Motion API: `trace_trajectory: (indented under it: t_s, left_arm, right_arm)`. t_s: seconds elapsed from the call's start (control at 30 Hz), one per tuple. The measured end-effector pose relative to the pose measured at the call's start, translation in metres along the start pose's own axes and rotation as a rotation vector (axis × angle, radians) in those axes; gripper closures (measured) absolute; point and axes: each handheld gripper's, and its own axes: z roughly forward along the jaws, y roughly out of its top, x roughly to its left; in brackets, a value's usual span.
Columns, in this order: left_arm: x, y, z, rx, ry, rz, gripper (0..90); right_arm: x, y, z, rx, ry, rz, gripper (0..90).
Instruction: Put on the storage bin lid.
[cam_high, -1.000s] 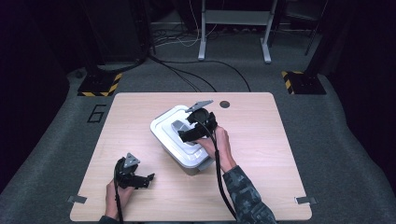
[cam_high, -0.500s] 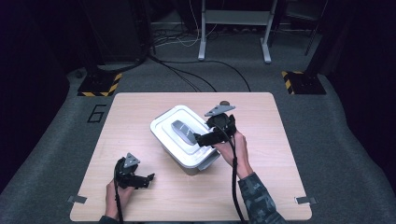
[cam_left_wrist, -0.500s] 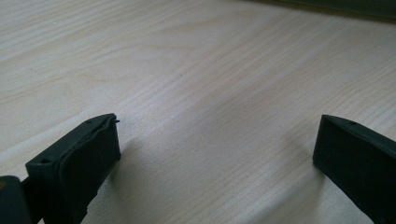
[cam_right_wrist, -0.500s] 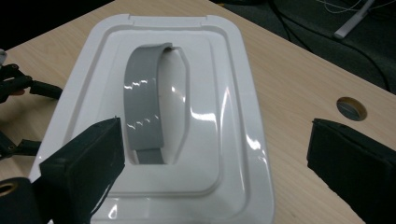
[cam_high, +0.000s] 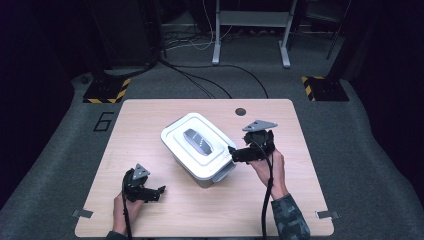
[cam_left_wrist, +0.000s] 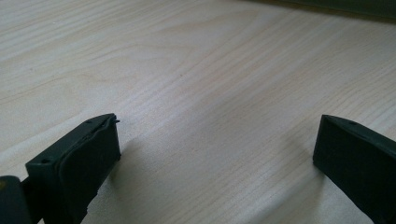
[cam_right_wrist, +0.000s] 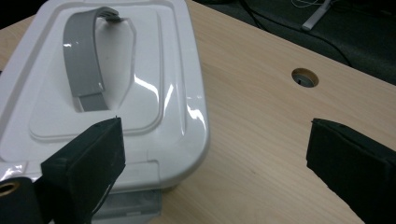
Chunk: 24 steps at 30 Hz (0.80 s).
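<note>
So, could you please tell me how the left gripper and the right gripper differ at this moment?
The left gripper sits low at the table's near left, with bare wood between its fingers; the right gripper is at the end of the white lidded box. The left gripper points over open tabletop; the right gripper points at the box's grey end latch. Both are open and hold nothing.
</note>
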Motion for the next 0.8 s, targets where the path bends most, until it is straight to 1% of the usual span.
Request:
trace_trajectory:
  t_s: [0.1,0.5,0.73,0.8]
  left_arm:
    - [0.0,0.0,0.0,-0.002,0.0,-0.002,0.1]
    - [0.0,0.0,0.0,-0.002,0.001,-0.002,0.1]
    - [0.0,0.0,0.0,-0.003,0.0,-0.004,0.1]
    - [0.0,0.0,0.0,-0.002,0.0,-0.003,0.1]
  right_arm:
    - [-0.006,-0.009,-0.002,0.001,-0.013,0.012,3.7]
    - [-0.026,-0.048,-0.007,-0.005,-0.046,0.102,3.8]
    - [-0.038,-0.075,-0.004,0.017,-0.079,0.162,2.5]
    - [-0.041,-0.083,-0.002,0.025,-0.082,0.175,2.1]
